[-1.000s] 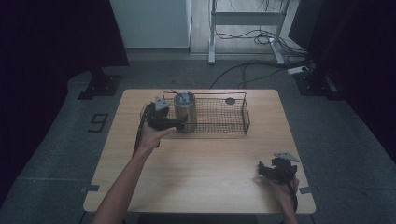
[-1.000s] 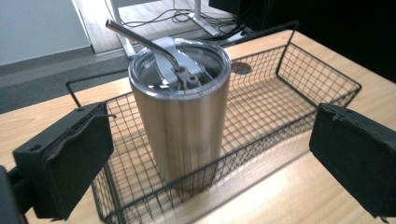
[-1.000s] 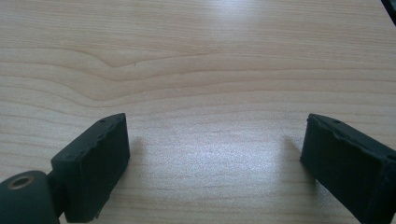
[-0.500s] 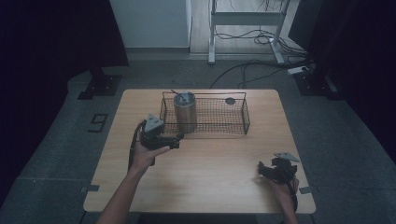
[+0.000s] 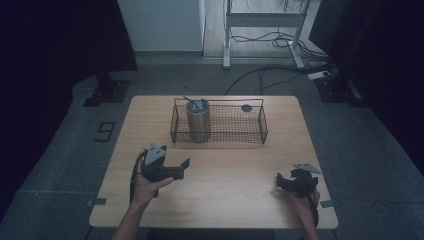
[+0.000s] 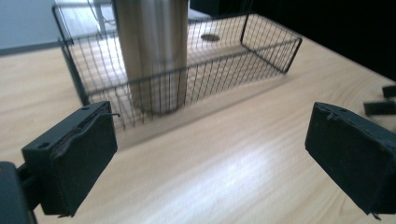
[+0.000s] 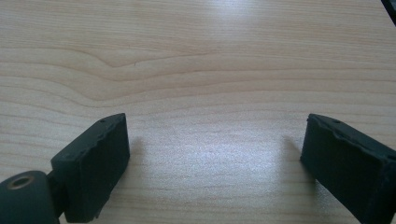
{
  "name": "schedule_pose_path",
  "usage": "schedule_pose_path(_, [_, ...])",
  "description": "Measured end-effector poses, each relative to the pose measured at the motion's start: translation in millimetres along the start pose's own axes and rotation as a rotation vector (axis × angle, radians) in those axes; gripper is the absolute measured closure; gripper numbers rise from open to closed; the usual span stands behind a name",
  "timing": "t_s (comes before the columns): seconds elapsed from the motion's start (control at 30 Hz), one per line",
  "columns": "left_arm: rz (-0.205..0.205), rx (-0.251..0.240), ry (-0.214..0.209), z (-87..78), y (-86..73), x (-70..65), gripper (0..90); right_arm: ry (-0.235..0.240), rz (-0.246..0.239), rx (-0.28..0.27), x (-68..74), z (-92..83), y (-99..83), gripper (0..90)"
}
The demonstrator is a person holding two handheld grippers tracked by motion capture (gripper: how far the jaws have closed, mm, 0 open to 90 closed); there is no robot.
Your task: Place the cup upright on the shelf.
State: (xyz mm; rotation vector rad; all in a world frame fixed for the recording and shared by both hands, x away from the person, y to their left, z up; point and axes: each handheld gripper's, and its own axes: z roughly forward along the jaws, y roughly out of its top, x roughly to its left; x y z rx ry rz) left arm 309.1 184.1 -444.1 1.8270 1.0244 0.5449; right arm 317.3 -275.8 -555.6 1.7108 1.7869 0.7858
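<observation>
- Your left gripper point(image 5: 184, 169) hangs over the bare wood in front of the wire basket point(image 5: 218, 135), its jaws spread wide with nothing between them.
- Your right gripper point(image 5: 281, 183) rests low at the near right part of the table point(image 5: 225, 200), well apart from the basket; its jaws are also spread wide and empty, with plain wood grain between them in the right gripper view.
- The metal tumbler point(image 5: 198, 120) stands upright inside the basket, toward its left end, just behind the front mesh wall.
- Judging from this, the tumbler is already placed and the step in hand is clearing your left hand away. Draw it straight toward yourself and keep it level, so neither jaw catches the basket's front rim.
- Keep the left jaws spread until you are well clear; closing near the mesh could snag a wire and drag the basket.
- In the left gripper view the tumbler point(image 6: 152, 51) rises well above the basket point(image 6: 196, 84) wall, so it would likely tip easily if the basket is nudged.
- A thin stick-like piece pokes from the tumbler's top; what it is cannot be told.
- A small dark disc point(image 5: 246, 107) lies toward the basket's far right end; whether it sits in the basket or on the table behind it cannot be told.
</observation>
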Motion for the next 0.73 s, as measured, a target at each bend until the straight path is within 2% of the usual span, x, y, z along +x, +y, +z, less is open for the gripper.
schedule_pose_path(0.3, [-0.013,0.05,0.001,-8.2,-25.7,8.8,2.0,0.0,0.0,0.0,0.0,0.0,0.0,7.5])
schedule_pose_path(0.43, [-0.043,0.063,-0.023,-4.7,-34.3,9.2,2.0,0.0,-0.001,0.0,0.0,0.0,0.0,7.5])
schedule_pose_path(0.53, [-0.037,0.086,-0.031,-0.2,-36.6,8.2,2.5,0.0,0.0,0.0,0.0,0.0,0.0,7.5])
schedule_pose_path(0.73, [-0.037,0.091,-0.032,3.7,-40.0,6.1,2.4,-0.002,0.001,0.0,0.2,0.1,0.1,7.4])
